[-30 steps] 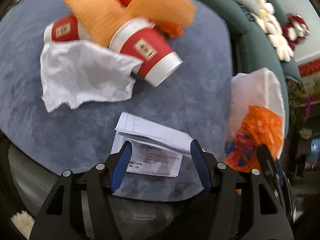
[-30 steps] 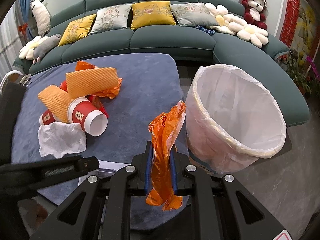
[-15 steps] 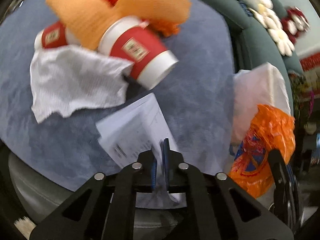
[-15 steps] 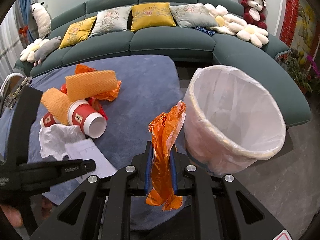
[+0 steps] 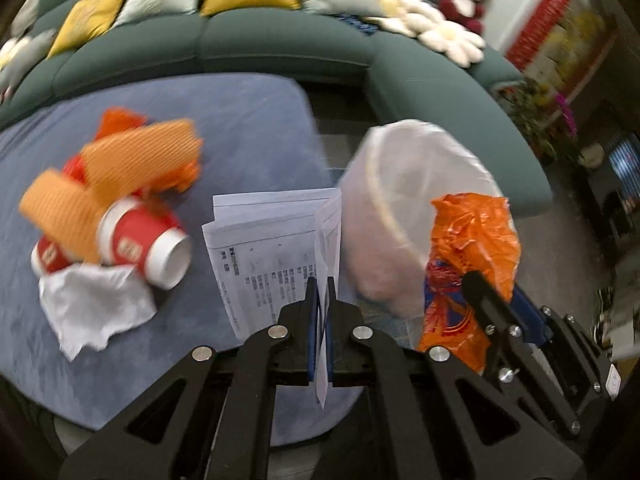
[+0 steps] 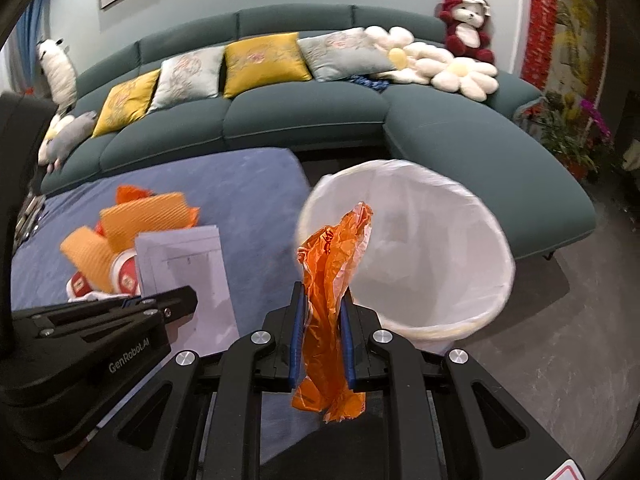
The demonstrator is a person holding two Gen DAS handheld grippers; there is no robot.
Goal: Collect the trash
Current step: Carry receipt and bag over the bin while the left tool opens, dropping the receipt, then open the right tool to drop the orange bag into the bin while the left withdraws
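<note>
Red cups point(image 6: 124, 276) half hidden behind paper point(image 6: 188, 276); print unreadable.

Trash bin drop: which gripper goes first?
Right, probably. The right gripper holds the orange bag right at the bin rim; the left gripper's paper sits farther back, over the table.

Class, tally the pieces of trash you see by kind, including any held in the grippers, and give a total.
Red paper cups: 2
Orange foam net sleeves: 2
White tissue: 1
Printed paper sheet, held by the left gripper: 1
Orange plastic bags: 2, one held by the right gripper, one under the sleeves
Total: 8
</note>
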